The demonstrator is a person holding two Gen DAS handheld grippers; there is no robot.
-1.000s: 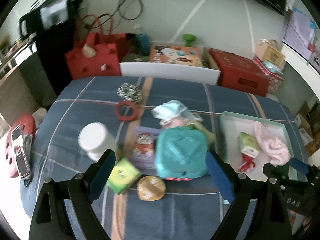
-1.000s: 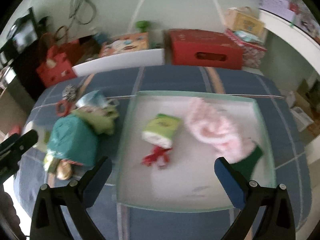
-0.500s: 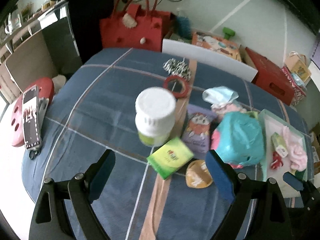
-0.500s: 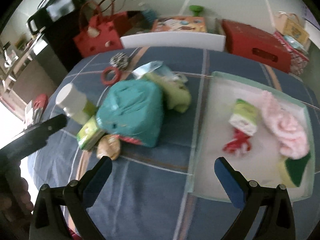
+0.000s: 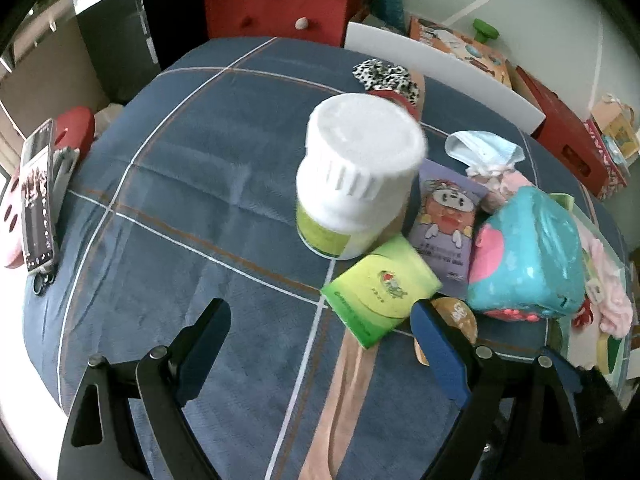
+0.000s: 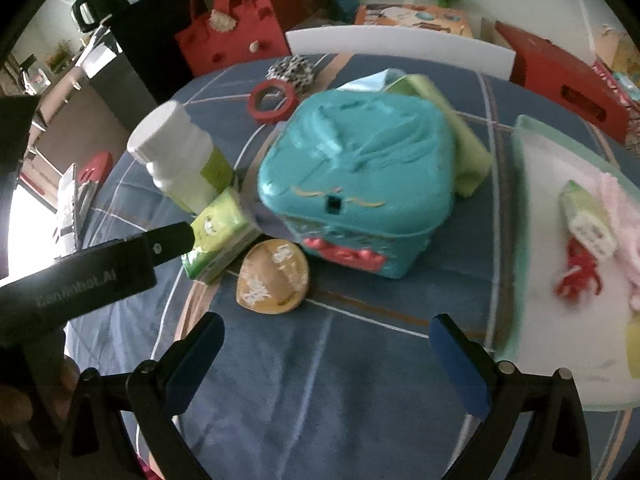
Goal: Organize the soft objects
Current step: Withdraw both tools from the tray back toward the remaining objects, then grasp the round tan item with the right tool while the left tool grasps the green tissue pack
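Note:
A teal soft pack point(image 6: 356, 184) lies mid-table, also in the left wrist view point(image 5: 528, 256). A green tissue pack point(image 5: 380, 284) lies beside a white jar point(image 5: 356, 172). A round tan pouch point(image 6: 274, 276), a face mask point(image 5: 484, 148), a yellow-green cloth point(image 6: 460, 136) and a spotted scrunchie point(image 5: 386, 74) lie around them. A pale green tray point(image 6: 524, 216) at the right holds a pink fluffy item point(image 6: 624, 216), a green packet point(image 6: 588, 216) and a red bow point(image 6: 576, 276). My left gripper point(image 5: 320, 344) is open above the cloth before the tissue pack. My right gripper point(image 6: 328, 356) is open, below the tan pouch.
A purple cartoon card point(image 5: 448, 216) and a red ring point(image 6: 272, 102) lie on the blue plaid tablecloth point(image 5: 180, 184). A phone point(image 5: 38, 196) rests at the left edge. A red bag point(image 6: 236, 40), white chair back point(image 6: 400, 46) and red box point(image 6: 560, 80) stand behind the table.
Both grippers have swung left and moved lower toward the table. The jar and tissue pack now fill the left view; the teal pack fills the right view. Both stay open.

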